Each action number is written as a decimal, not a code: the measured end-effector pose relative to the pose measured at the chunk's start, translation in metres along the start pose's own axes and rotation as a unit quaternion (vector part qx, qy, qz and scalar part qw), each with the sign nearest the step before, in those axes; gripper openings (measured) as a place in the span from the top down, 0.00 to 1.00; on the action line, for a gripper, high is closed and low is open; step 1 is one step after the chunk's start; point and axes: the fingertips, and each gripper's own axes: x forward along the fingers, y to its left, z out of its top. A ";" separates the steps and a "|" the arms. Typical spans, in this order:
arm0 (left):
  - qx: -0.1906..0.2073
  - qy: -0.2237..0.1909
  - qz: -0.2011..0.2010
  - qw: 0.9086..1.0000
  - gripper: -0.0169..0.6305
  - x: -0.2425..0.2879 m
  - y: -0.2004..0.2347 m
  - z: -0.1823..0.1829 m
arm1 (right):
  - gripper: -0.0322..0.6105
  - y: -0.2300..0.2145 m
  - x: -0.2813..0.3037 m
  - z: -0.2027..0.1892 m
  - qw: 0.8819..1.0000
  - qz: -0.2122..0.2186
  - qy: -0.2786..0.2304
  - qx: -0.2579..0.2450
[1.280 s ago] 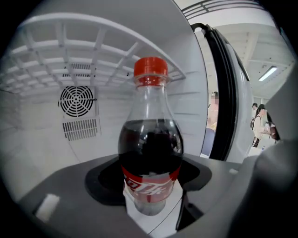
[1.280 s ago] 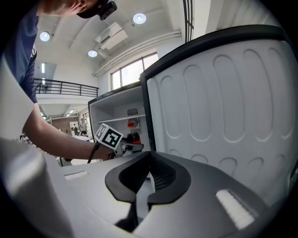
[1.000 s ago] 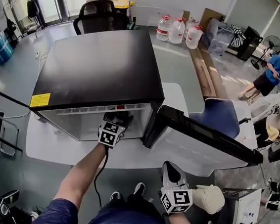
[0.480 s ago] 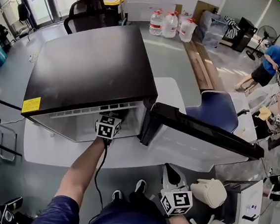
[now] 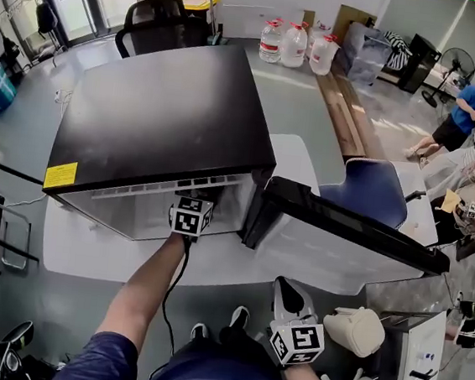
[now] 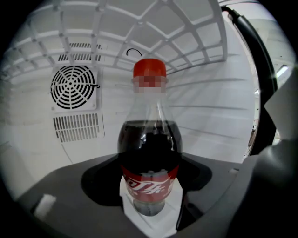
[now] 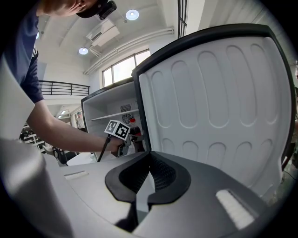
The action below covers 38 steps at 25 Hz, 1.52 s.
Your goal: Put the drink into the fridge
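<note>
Your left tongs (image 5: 191, 215) reach into the open fridge (image 5: 169, 119), which stands on the white counter (image 5: 104, 251). From your head view only the marker cube and your forearm show at the fridge's mouth. The left gripper view shows these tongs closed on the cola bottle (image 6: 149, 148), one jaw at each side of its red label (image 6: 150, 185) (low on the body, well under the shoulder). The bottle stands upright inside the fridge with its red cap (image 6: 149, 68) on top. The white floor of the compartment shows around its base, though you cannot tell whether the base touches it. On the rear wall to the bottle's left, a round fan grille (image 6: 74, 87) sits above a panel of vent slots (image 6: 76, 128). A white wire shelf (image 6: 139, 32) spans overhead.

Your right tongs (image 5: 287, 296) hang low in front of your lap, below the counter's near edge and well apart from the fridge. Their jaws are pressed together with nothing between them. Their camera looks up at the ribbed white inner face of the fridge door (image 7: 219, 93), which is swung open to your right. To the left of the door it shows your left arm stretched into the compartment.
</note>
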 end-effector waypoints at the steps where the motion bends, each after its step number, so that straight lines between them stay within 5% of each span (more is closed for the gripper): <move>1: 0.000 -0.001 0.000 1.000 0.49 -0.001 0.000 0.000 | 0.94 0.001 0.001 0.001 1.000 0.003 0.000 -0.001; 15: -0.018 -0.019 0.012 1.000 0.49 -0.060 -0.001 -0.009 | 0.94 0.010 0.023 0.014 0.999 0.035 -0.011 -0.009; 28: -0.065 -0.064 -0.004 0.996 0.50 -0.166 -0.018 -0.002 | 0.94 0.029 0.052 0.044 0.996 0.071 -0.043 -0.024; 33: -0.040 -0.093 0.034 0.994 0.71 -0.206 -0.025 0.004 | 0.94 0.037 0.055 0.058 0.994 0.087 -0.055 -0.027; 38: -0.068 -0.128 0.043 0.989 0.93 -0.238 -0.034 0.017 | 0.94 0.051 0.054 0.069 0.992 0.104 -0.066 -0.030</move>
